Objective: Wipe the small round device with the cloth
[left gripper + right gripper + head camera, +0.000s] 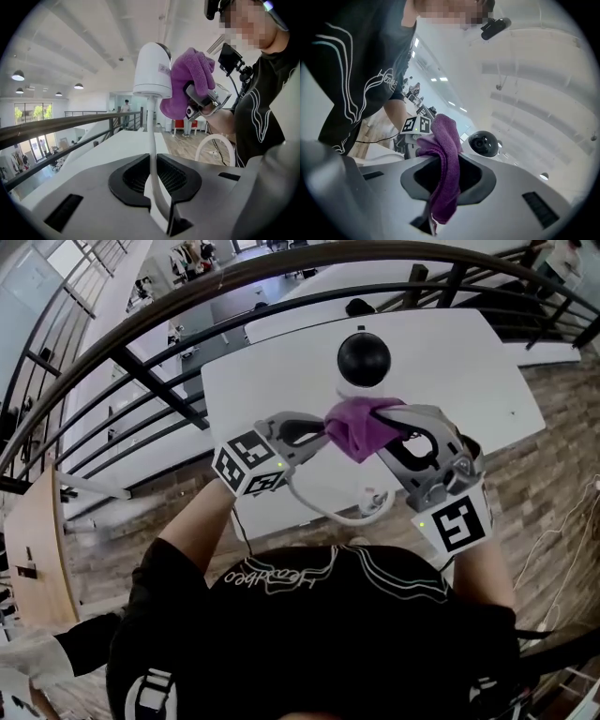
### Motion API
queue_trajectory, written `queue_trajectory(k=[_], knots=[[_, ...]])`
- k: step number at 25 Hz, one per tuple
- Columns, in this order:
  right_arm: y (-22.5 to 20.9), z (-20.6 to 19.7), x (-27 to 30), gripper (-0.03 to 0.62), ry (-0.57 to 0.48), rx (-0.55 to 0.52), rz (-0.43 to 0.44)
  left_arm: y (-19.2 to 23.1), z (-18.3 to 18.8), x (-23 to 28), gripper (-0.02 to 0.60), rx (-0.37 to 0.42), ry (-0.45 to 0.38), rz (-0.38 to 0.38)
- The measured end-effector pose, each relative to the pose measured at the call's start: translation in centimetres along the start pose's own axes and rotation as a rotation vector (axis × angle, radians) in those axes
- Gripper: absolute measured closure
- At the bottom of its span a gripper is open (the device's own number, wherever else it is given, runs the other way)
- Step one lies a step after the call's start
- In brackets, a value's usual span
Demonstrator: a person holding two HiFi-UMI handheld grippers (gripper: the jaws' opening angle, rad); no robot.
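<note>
The white table (469,362) is bare to the right of the round device (364,360). A black railing (150,381) closes its left and far sides; a white cable (328,515) loops nearby.

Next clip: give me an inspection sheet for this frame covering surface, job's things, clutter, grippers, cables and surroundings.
Surface: white table, set beside a railing.
Job's things: small round device, black dome on a white body; purple cloth pressed against its side.
Clutter: nothing seen.
Grippers: left gripper, fingers shut on the white cable; right gripper, fingers shut on the cloth.
Cables: white cable loops over the table and runs up to the device.
Surroundings: dark railing, wood floor.
</note>
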State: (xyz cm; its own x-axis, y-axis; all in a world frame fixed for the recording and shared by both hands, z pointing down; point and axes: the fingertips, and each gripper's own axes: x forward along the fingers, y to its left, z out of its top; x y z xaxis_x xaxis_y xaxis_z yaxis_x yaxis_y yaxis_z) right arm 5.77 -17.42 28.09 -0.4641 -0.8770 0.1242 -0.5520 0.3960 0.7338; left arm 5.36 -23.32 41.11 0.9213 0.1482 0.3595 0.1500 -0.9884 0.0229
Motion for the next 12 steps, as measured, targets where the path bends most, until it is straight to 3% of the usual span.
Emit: queue_trajectory(k=[6,12], knots=[[1.6,-1.0,-0.1,0.528,0.084,0.114,0.03,-0.2,0.2,-0.2,0.528,0.01,-0.008,-0.043],[1.8,-0.5,-1.4,0.528,0.149,0.206,-0.083,-0.6,0.5,-0.4,0.526,0.012,-0.019,-0.084]])
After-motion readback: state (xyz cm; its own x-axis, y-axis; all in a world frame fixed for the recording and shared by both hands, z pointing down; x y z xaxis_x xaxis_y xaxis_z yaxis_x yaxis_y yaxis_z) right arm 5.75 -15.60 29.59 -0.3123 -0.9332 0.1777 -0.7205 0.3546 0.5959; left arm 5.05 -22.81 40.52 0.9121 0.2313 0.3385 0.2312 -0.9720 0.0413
